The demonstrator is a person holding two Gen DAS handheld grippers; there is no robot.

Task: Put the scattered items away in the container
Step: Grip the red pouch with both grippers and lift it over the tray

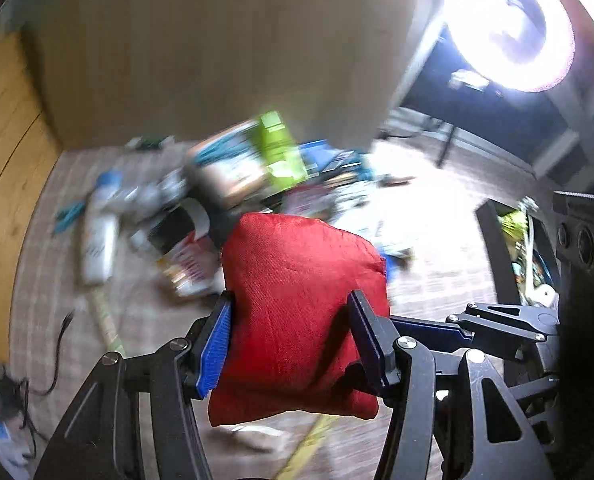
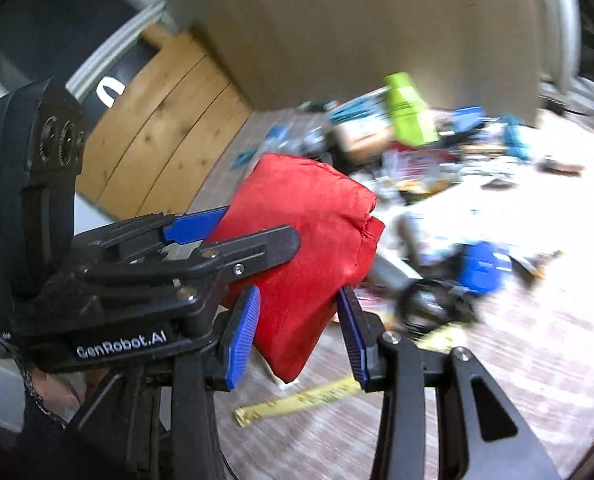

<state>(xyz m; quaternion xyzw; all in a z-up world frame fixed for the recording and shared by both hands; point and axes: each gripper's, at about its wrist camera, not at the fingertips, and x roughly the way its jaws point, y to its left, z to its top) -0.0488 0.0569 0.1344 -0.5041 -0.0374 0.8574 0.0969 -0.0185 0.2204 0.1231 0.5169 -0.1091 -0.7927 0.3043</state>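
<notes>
Above the cluttered floor (image 1: pixel 437 280), both hand-held grippers (image 1: pixel 289 320) (image 2: pixel 297 312) clamp the upright red pouch (image 1: pixel 301 300).

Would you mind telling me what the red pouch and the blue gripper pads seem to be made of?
Red pouch: apparently woven fabric with a slight sheen; fine weave, stitched seam, soft bulges.
Blue pads: likely rubber or plastic, matte; fine ribbing shows.

Plain bright red on the cloth pouch (image 1: pixel 301 308). Blue ribbed pads on black for the left tool (image 1: pixel 291 336) and right tool (image 2: pixel 297 320). Pale checked weave across the floor covering (image 1: pixel 57 280). Lime green on a carton (image 2: pixel 409 112). Yellow with dark marks along the measuring tape (image 2: pixel 297 400).
</notes>
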